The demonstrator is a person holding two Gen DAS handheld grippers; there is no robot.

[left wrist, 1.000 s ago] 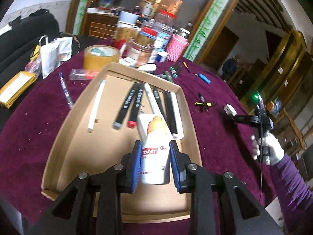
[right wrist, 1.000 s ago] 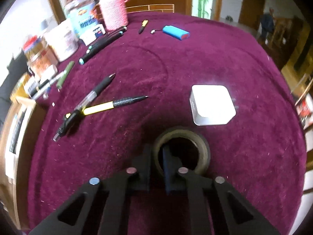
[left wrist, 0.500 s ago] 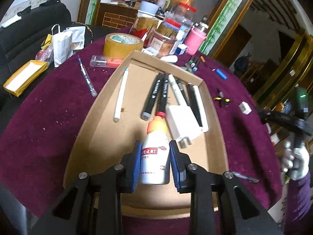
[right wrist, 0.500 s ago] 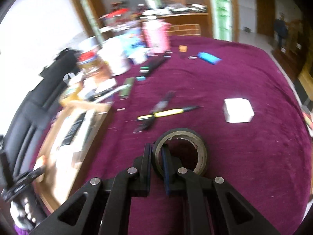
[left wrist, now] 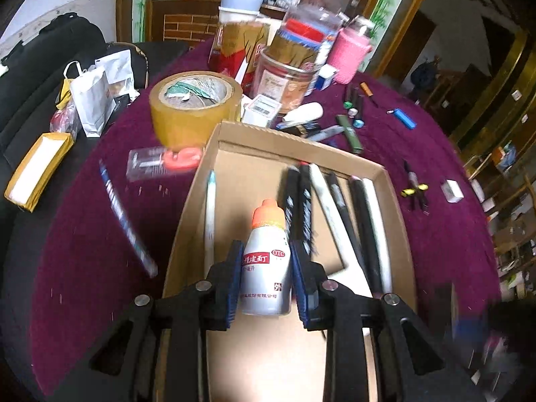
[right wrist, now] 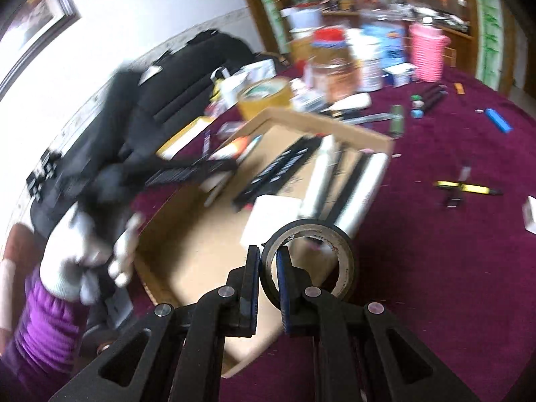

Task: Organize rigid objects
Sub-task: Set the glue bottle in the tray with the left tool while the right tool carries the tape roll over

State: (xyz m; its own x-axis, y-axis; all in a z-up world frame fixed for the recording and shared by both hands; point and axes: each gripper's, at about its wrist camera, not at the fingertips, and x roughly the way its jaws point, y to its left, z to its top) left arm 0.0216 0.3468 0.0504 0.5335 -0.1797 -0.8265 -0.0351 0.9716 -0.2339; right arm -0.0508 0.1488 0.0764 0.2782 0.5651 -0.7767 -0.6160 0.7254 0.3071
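Bottle (left wrist: 264, 261) gripped by left gripper (left wrist: 266, 278) over the box (left wrist: 301, 140); right gripper (right wrist: 268, 278) clamps a tape roll's (right wrist: 338, 234) wall near the box's edge. Next, likely: lower and release both inside.

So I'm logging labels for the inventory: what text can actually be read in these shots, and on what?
"OTC": red oval on the white bottle in the left gripper.
Red band and small line of Chinese characters on that bottle: too blurred to quote.
Markers in the cardboard tray, jar labels: unreadable.

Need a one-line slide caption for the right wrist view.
Right gripper jaws clamp a black tape roll above the cardboard tray.
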